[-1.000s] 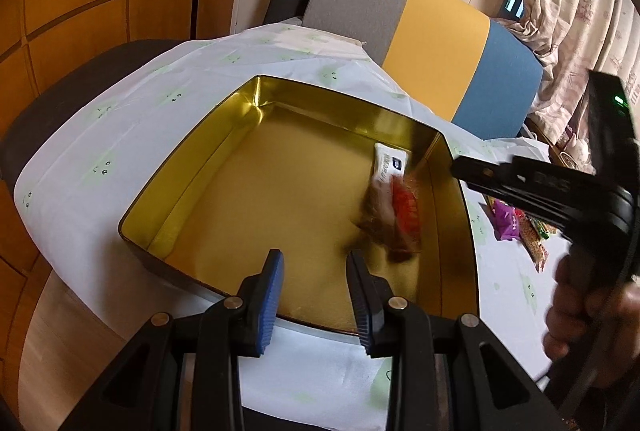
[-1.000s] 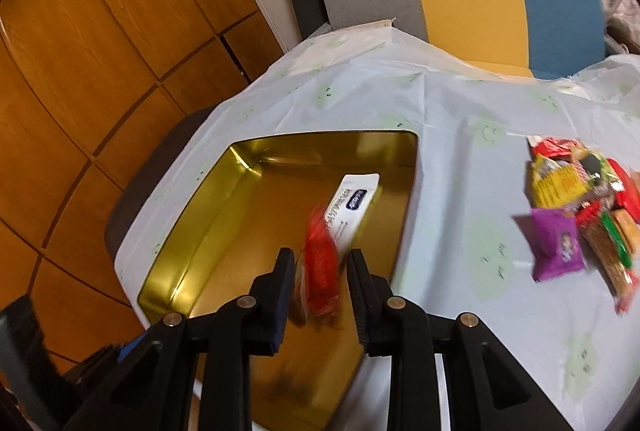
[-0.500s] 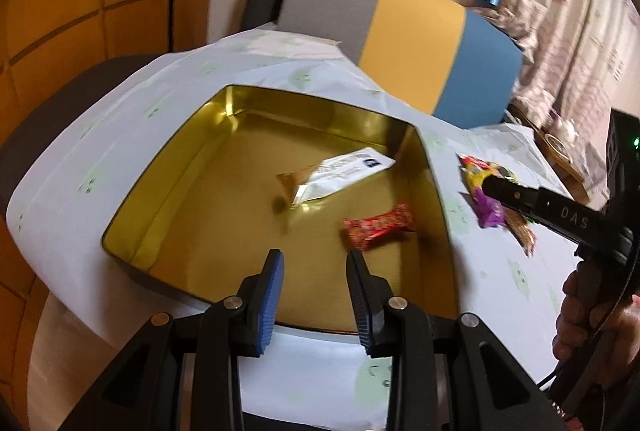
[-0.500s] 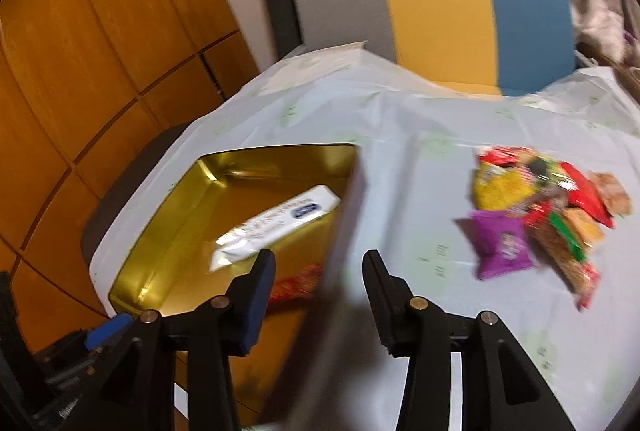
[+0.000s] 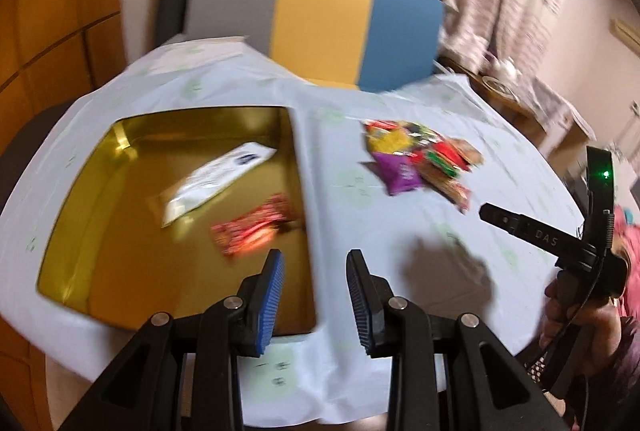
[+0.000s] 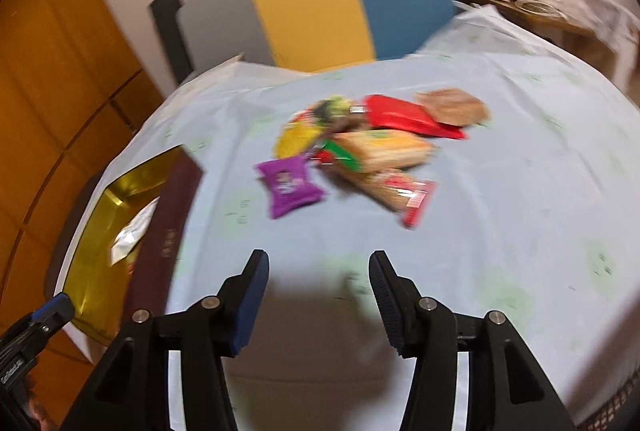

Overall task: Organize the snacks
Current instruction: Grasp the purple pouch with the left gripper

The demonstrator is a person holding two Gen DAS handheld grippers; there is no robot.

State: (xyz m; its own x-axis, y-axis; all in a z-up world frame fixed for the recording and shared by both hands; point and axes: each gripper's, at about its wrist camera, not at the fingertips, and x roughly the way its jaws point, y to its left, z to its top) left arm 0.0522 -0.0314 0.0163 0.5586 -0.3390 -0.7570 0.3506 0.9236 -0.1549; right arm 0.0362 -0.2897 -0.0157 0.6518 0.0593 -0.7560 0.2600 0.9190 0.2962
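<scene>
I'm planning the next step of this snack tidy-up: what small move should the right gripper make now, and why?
Probably ease the right gripper forward over the purple packet and close on it. Its jaws stand open and empty, the packet is the nearest piece of the snack pile and lies a little apart from it, and the gold tin holds only a white packet and a red bar.

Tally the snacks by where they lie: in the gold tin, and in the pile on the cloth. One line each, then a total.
In the tin: 2, a white packet and a red packet.
In the pile on the cloth: about 7; they overlap and blur, so this count is rough.
Total: about 9.
</scene>
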